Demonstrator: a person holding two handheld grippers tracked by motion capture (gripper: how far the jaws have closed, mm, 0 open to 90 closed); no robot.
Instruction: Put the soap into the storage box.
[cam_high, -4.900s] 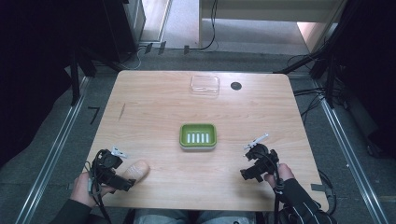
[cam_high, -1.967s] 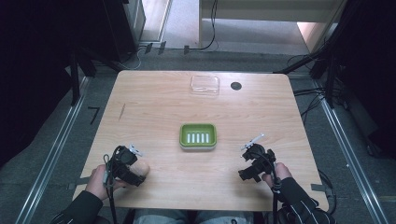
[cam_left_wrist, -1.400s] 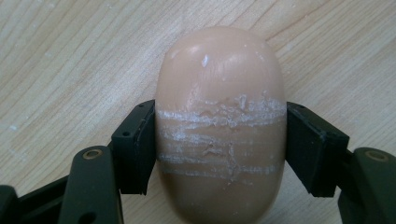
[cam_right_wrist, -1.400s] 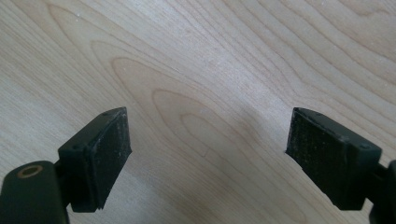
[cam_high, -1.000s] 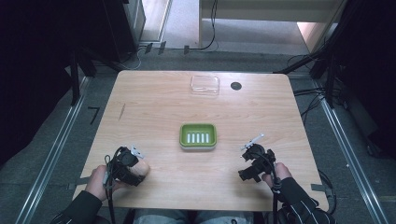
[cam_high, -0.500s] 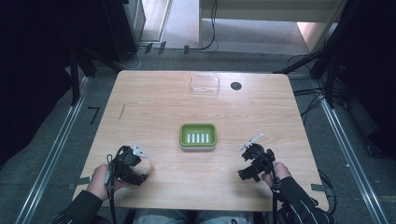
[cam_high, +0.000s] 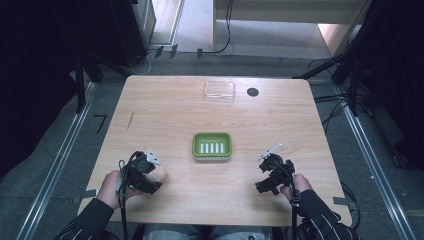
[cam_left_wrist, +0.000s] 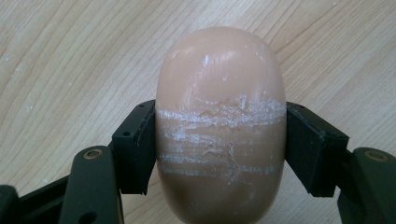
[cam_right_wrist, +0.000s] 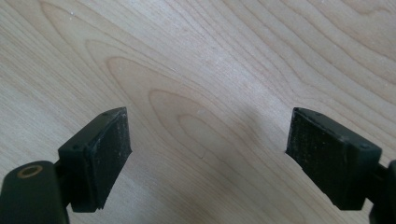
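A peach-coloured oval bar of soap (cam_left_wrist: 219, 84), scuffed with white streaks, sits between the jaws of my left gripper (cam_left_wrist: 219, 144), whose pads press on both its sides. From above, the left gripper (cam_high: 151, 175) and the soap (cam_high: 160, 173) are near the table's front left. I cannot tell whether the soap touches the wood. A green soap dish (cam_high: 212, 146) with a slotted floor lies in the middle of the table, to the right of and beyond the soap. My right gripper (cam_right_wrist: 208, 154) stands open over bare wood, and in the high view the right gripper (cam_high: 265, 181) is at the front right.
A clear plastic box (cam_high: 219, 91) and a small black disc (cam_high: 252, 92) lie near the far edge of the wooden table (cam_high: 165, 115). Dark stands, rails and cables surround the table on the floor.
Early on the soap lay free beside the left gripper; now the jaws are shut on it. Over the last second the left gripper and soap shifted slightly right. The right gripper stayed put.
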